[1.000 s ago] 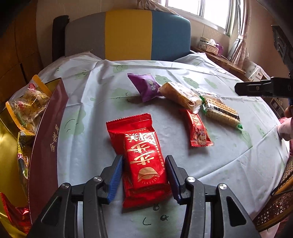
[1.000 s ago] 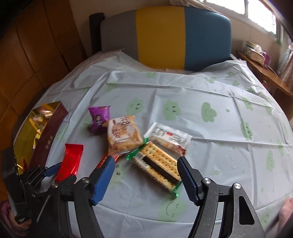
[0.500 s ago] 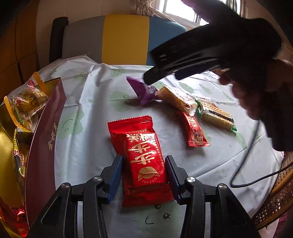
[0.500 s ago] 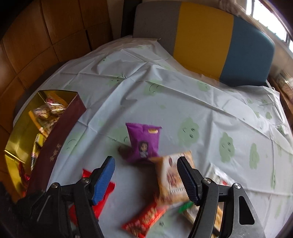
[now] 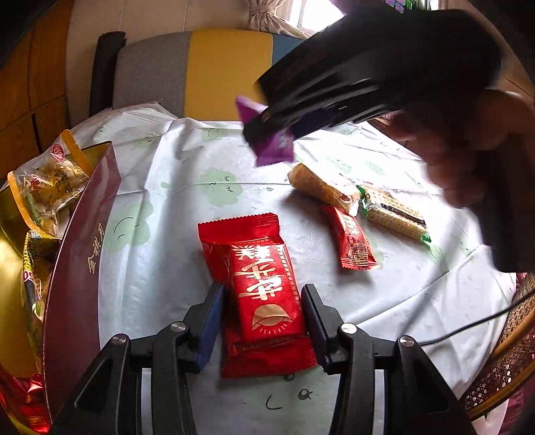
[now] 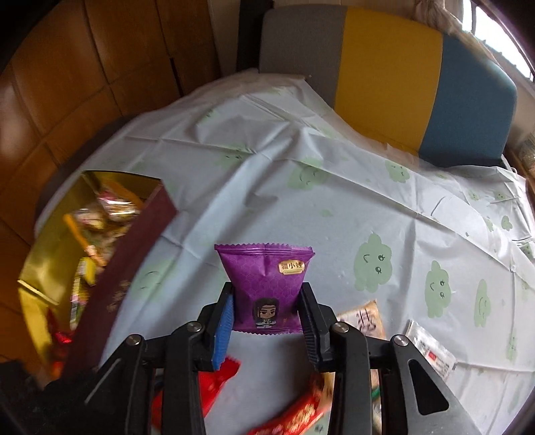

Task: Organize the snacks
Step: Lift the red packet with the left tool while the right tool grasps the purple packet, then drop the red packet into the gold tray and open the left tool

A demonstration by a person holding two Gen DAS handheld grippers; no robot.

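One purple packet (image 6: pixel 265 287), cartoon face forward

Home dining room, round table (image 6: pixel 334 207) under a pale plastic cloth printed with green smiling clouds, grey-yellow-blue upholstered chair (image 6: pixel 394 77) behind the table, wood-panelled wall (image 6: pixel 83 77) left of the table, curtained window (image 5: pixel 294 16) behind the chair, rattan chair (image 5: pixel 508 364) at the table's right edge
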